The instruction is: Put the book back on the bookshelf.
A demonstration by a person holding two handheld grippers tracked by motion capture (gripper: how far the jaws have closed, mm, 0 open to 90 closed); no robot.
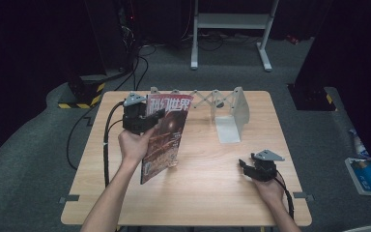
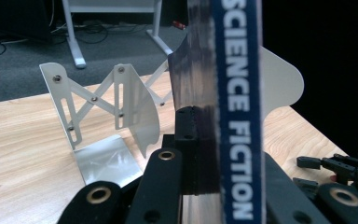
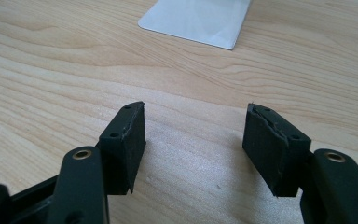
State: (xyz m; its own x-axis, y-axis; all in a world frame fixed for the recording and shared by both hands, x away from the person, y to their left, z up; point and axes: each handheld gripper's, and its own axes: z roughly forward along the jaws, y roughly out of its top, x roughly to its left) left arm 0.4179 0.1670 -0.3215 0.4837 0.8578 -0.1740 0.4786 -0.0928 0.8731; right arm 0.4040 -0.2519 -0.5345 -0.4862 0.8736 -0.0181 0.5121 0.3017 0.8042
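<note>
A magazine (image 1: 166, 140) with a dark red cover stands nearly upright on the wooden table (image 1: 212, 193), lower edge near the tabletop. My left gripper (image 1: 158, 116) is shut on its upper left edge. In the left gripper view the blue spine (image 2: 237, 116) reads "SCIENCE FICTION" and runs between the jaws of the left gripper (image 2: 214, 140). A white metal expanding book rack (image 1: 222, 108) stands behind it at the table's back; the rack (image 2: 107, 107) is also seen just past the magazine. My right gripper (image 1: 245, 166) rests low at the front right, and the right gripper (image 3: 196, 140) is open over bare wood.
The rack's flat base plate (image 3: 200, 18) lies ahead of the right gripper. On the floor are a white frame's legs (image 1: 232, 21) at the back, a hazard-striped foot (image 1: 82, 99) at the left and a blue-and-white pack (image 1: 367, 175) at the right.
</note>
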